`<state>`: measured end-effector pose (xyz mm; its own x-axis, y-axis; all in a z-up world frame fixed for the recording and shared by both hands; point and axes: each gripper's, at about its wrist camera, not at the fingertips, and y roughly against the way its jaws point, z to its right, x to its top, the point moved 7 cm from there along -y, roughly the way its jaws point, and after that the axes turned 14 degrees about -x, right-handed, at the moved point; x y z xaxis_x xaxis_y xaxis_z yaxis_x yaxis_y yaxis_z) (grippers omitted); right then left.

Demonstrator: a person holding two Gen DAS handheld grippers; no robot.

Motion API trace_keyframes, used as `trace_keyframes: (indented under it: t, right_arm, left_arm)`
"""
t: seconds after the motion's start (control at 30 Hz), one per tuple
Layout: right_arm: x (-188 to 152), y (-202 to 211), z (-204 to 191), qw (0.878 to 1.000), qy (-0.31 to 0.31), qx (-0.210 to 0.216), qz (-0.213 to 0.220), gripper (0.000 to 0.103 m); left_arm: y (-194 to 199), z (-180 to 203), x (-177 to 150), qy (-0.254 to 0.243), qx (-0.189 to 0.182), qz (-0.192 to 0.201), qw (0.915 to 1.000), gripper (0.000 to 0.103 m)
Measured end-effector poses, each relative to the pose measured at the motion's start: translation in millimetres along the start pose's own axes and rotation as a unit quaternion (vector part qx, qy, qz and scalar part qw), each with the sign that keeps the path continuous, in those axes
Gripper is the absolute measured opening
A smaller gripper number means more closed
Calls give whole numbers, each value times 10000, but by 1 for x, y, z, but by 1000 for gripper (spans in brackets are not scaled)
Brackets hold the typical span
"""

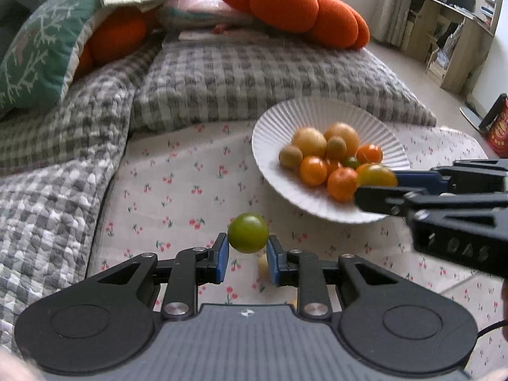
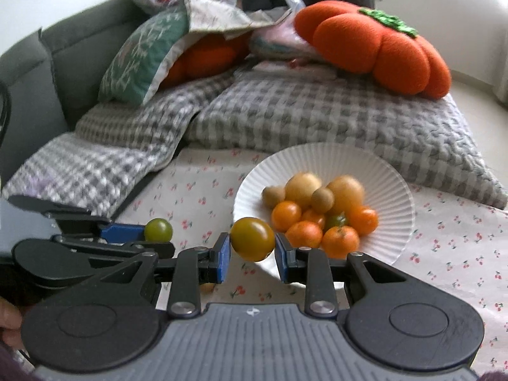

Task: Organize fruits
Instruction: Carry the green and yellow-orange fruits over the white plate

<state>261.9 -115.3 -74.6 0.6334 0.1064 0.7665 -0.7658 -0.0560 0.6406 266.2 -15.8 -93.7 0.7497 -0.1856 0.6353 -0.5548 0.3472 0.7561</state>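
My left gripper [image 1: 247, 247] is shut on a small green tomato [image 1: 248, 232], held above the cherry-print cloth [image 1: 177, 190]. My right gripper [image 2: 252, 254] is shut on a yellow-green tomato [image 2: 252, 238] just left of the plate. A white ribbed plate [image 1: 285, 120] holds several orange and yellowish small fruits [image 1: 312, 170]. In the left wrist view the right gripper [image 1: 376, 187] reaches in from the right over the plate's near rim with its tomato [image 1: 377, 175]. In the right wrist view the left gripper [image 2: 158, 238] and its green tomato [image 2: 158, 230] show at the left.
A small pale fruit [image 1: 263, 265] lies on the cloth below my left gripper. Grey checked cushions [image 1: 254, 79] stand behind the plate. An orange pumpkin-shaped pillow [image 1: 295, 9] and a green patterned pillow [image 1: 41, 57] are piled at the back. A shelf unit [image 1: 451, 25] stands far right.
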Motion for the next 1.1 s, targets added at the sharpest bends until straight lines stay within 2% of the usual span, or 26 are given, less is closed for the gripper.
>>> trace_keyframes:
  t: [0.2, 0.47, 0.6, 0.73, 0.83, 1.1]
  right_arm:
    - [14, 6, 30, 9992, -341, -149, 148, 27]
    - [27, 6, 76, 9949, -896, -388, 241, 27]
    - [28, -1, 98, 9924, -1106, -507, 205, 27]
    - [23, -20, 114, 9891, -1403, -455, -16, 27]
    - [22, -34, 123, 9841, -1745, -277, -182, 27]
    - [20, -53, 125, 9810, -1904, -131, -348, 27]
  left_arm:
    - [-1, 3, 10, 58, -1, 136, 9999, 11]
    - [-3, 5, 38, 368, -315, 441, 9979, 11]
    - [-10, 18, 55, 265, -432, 536, 9973, 11]
    - [-26, 32, 67, 311, -723, 550, 9954, 11]
    - [-44, 35, 73, 377, -772, 470, 9952, 11]
    - [-73, 8, 87, 813, -856, 536, 9916, 11]
